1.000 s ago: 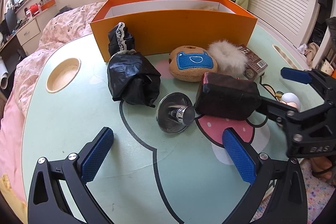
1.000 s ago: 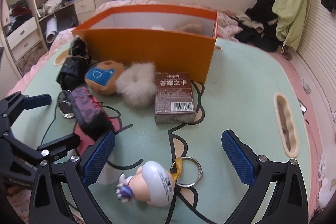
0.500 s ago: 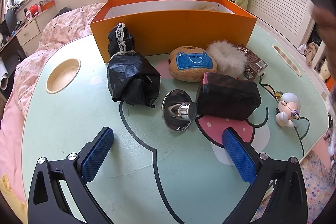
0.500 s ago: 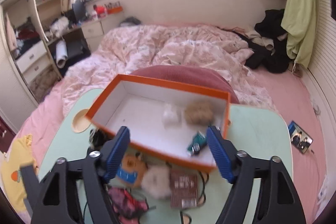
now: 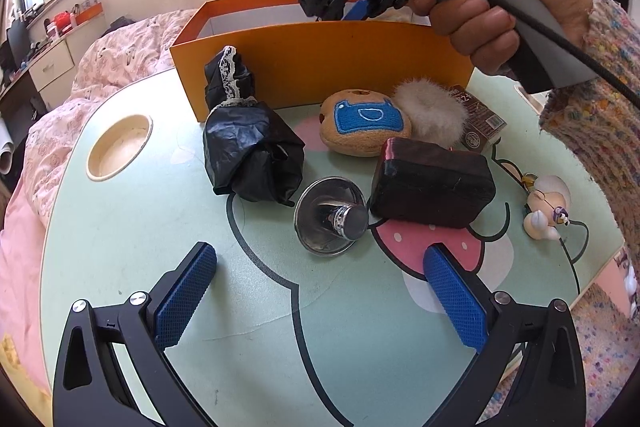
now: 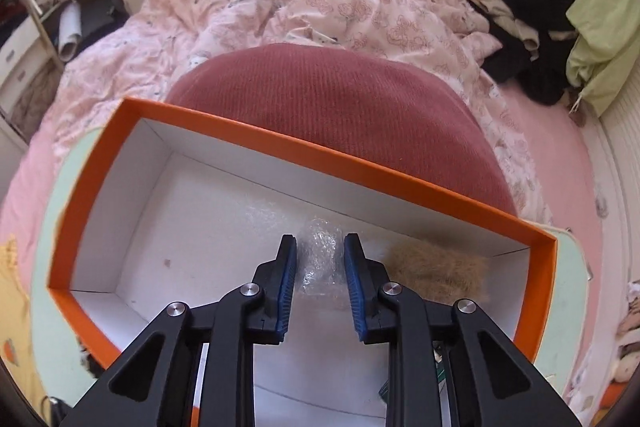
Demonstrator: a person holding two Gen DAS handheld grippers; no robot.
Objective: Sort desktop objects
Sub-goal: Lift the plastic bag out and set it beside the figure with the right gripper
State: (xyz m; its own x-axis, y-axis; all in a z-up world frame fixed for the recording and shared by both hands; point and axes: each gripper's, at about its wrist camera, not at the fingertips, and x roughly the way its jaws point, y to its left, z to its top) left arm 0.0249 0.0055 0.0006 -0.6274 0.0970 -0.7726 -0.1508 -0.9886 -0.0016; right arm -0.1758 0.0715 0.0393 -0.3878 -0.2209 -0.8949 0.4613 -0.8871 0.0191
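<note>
The right gripper [image 6: 320, 259] hung over the open orange cardboard box [image 6: 316, 155] with white insides. Its blue pads had come close together and held nothing. Under them, on the box floor, lay a crinkly clear plastic wrap [image 6: 320, 247], and just beside it a brown fluffy ball [image 6: 440, 267]. A hand [image 5: 492, 7] in a speckled knitted sleeve [image 5: 592, 131] held that gripper's grey handle above the box.

The left gripper [image 5: 320, 291] stayed low over the pale green cartoon table [image 5: 140, 227], with its blue pads wide apart and nothing between them. The things to sort sat on the table in front of the box: a crumpled black plastic bag [image 5: 252, 155], a shiny round metal cap [image 5: 332, 219], a dark red soft pouch [image 5: 432, 187], a tan plush toy with a blue patch [image 5: 366, 123], a white fluffy pom-pom [image 5: 432, 107], a brown card box [image 5: 480, 115] and a small white doll keychain [image 5: 546, 207]
</note>
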